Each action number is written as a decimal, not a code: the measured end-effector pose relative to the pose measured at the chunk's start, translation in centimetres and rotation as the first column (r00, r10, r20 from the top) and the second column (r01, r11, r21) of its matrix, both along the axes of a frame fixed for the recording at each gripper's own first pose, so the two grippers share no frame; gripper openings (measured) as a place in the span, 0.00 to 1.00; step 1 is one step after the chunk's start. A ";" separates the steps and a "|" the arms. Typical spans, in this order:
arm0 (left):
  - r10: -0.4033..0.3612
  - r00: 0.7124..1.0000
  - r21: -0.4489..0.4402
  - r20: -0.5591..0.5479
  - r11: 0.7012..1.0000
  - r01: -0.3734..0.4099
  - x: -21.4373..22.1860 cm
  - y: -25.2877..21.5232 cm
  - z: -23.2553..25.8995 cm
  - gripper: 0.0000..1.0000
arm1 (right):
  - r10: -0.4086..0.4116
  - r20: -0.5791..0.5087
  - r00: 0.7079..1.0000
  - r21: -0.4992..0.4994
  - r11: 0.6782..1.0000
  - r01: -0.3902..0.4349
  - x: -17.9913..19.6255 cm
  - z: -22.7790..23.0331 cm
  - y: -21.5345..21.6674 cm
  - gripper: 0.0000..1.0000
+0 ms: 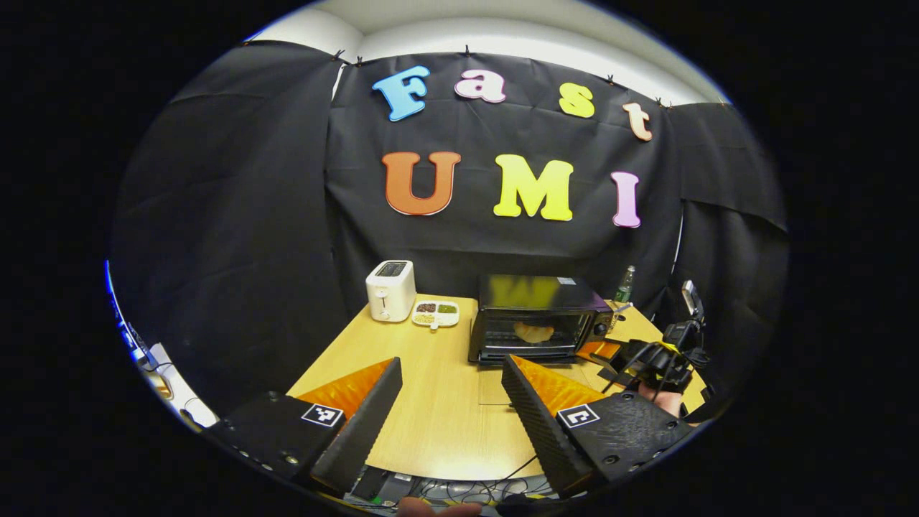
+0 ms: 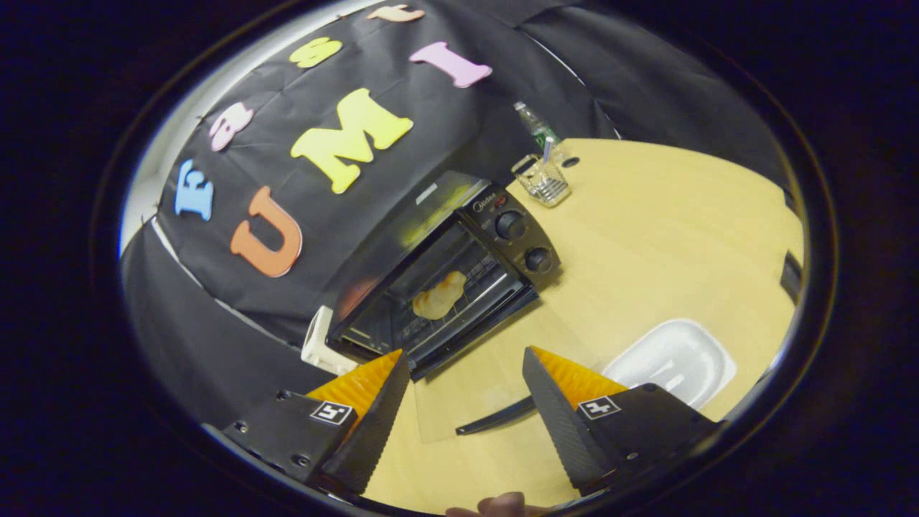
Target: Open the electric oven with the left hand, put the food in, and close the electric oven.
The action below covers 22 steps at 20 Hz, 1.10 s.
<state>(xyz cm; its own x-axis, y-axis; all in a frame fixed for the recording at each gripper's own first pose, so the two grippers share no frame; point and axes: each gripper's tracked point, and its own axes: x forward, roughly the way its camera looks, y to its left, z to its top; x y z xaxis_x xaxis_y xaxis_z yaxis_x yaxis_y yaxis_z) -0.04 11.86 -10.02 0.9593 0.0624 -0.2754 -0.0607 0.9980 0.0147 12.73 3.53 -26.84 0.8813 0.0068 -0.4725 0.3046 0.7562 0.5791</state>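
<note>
The black electric oven (image 1: 538,316) stands at the back of the wooden table, its glass door (image 1: 495,388) folded down flat in front of it. A pale piece of food (image 1: 533,332) lies on the rack inside. My left gripper (image 1: 451,361) is open and holds nothing, a short way back from the oven and a little left of it. In the right gripper view the oven (image 2: 445,273), the food (image 2: 439,294) and the door's dark handle (image 2: 495,418) appear tilted. My right gripper (image 2: 465,354) hangs open and holds nothing above the lowered door; it also appears at the oven's right (image 1: 646,362).
A white toaster (image 1: 390,290) and a divided dish (image 1: 436,313) of food sit left of the oven. A green bottle (image 1: 624,286) stands behind its right corner. A wire basket (image 2: 542,181) and a bare white plate (image 2: 675,359) lie to the oven's right.
</note>
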 end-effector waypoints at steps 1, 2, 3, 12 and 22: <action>-0.013 1.000 -0.019 -0.004 1.000 0.013 0.2 -0.5 -0.8 0.93 | 0.018 -0.013 1.000 -0.066 0.998 -0.019 -1.6 0.4 -0.6 0.94; -0.027 1.000 -0.040 -0.008 0.999 0.027 0.3 -1.3 -1.5 0.93 | 0.024 -0.009 1.000 -0.132 0.991 -0.025 -3.1 1.1 -1.5 0.94; -0.038 0.999 -0.055 -0.010 0.998 0.038 0.5 -1.9 -2.1 0.93 | 0.024 -0.005 1.000 -0.195 0.981 -0.025 -4.3 1.8 -2.5 0.94; -0.161 0.983 -0.074 -0.093 0.985 0.154 2.8 -7.9 -11.5 0.94 | 0.013 -0.024 1.000 -0.544 0.839 -0.024 -14.3 6.4 -8.5 0.96; -0.218 0.954 -0.113 -0.204 0.974 0.199 8.2 -14.1 -23.4 0.94 | -0.067 -0.084 0.994 -0.609 0.793 0.002 -19.0 6.7 -14.2 0.99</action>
